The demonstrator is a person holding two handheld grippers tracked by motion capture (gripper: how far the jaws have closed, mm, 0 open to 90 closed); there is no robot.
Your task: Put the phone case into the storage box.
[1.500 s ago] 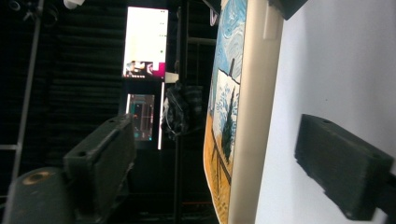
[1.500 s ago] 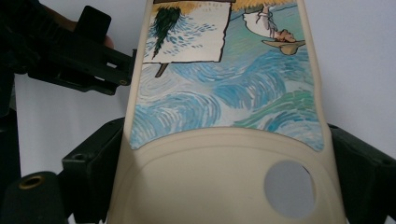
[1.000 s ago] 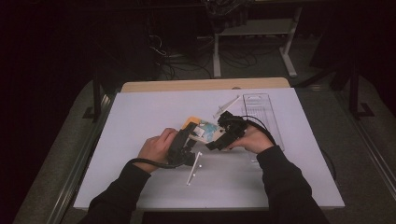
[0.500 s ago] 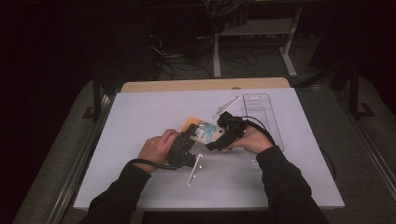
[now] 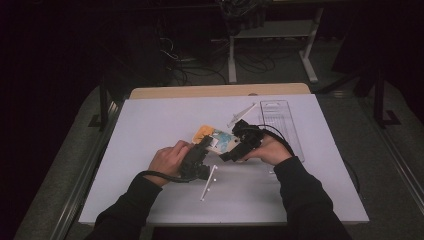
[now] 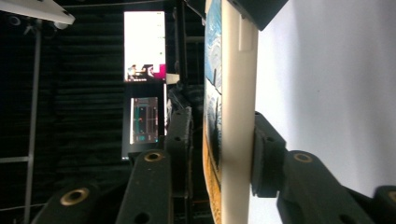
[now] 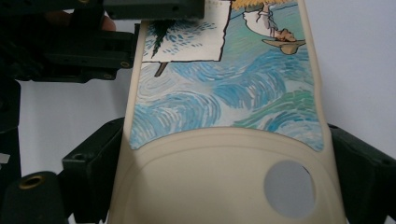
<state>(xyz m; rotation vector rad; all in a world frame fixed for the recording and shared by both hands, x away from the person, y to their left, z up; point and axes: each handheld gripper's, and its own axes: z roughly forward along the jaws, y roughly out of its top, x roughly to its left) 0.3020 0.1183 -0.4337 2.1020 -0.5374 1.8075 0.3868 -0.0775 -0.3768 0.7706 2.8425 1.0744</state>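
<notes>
A cream phone case point(image 5: 216, 139) with a blue swirled painting print is held just above the white table sheet point(image 5: 150, 125). My right gripper point(image 5: 228, 152) is shut on it across its width, with a jaw on either long edge of the phone case point(image 7: 224, 93) around the right gripper point(image 7: 224, 158). My left gripper point(image 5: 205, 147) reaches in from the left. Its jaws have just been closing around the case point(image 6: 236, 116), seen edge-on. One pad of the left gripper point(image 6: 223, 140) touches the plain back. The other stands a sliver off the printed face.
A clear plastic package tray point(image 5: 282, 125) lies to the right, with a white plastic strip point(image 5: 242, 114) beside it. A thin white stick point(image 5: 209, 182) lies near the front. A wooden board point(image 5: 215, 91) runs along the far edge. Lit screens point(image 6: 144, 46) glow in the dark room.
Both hands stay where they were. The left gripper's jaws look narrower around the case than before.
</notes>
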